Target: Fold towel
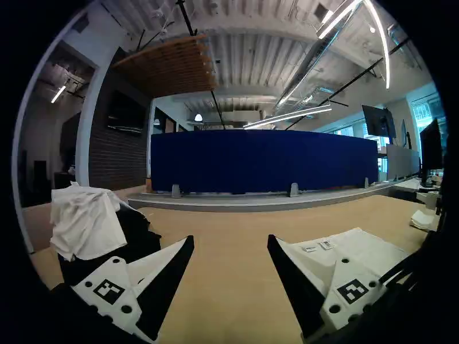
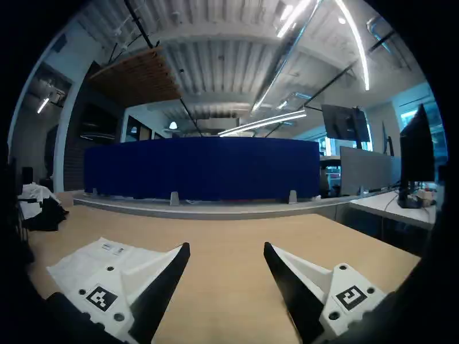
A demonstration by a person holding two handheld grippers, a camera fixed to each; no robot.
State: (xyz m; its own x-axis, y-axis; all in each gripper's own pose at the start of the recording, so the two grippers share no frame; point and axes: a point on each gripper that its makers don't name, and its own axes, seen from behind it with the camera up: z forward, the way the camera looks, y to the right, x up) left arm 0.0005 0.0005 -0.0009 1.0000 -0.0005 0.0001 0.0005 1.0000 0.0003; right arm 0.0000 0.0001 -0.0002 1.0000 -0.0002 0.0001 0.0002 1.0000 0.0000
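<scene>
Left gripper (image 1: 229,237) and right gripper (image 2: 226,244): fingers wide apart, holding nothing, over a smooth tan wooden table (image 1: 229,269). The flat white towel (image 1: 350,246) lay between them. Crumpled white-and-black cloth (image 1: 86,223) sat far left.

The flat white cloth towel (image 1: 358,243) is contrasting with the tan wooden table (image 1: 356,209) and the solid deep-blue fabric partition (image 1: 258,160); the white plastic left gripper (image 1: 230,237) is bearing black-and-white square markers.

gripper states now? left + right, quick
Left hand-held gripper: open, holding nothing.
Right hand-held gripper: open, holding nothing.
</scene>
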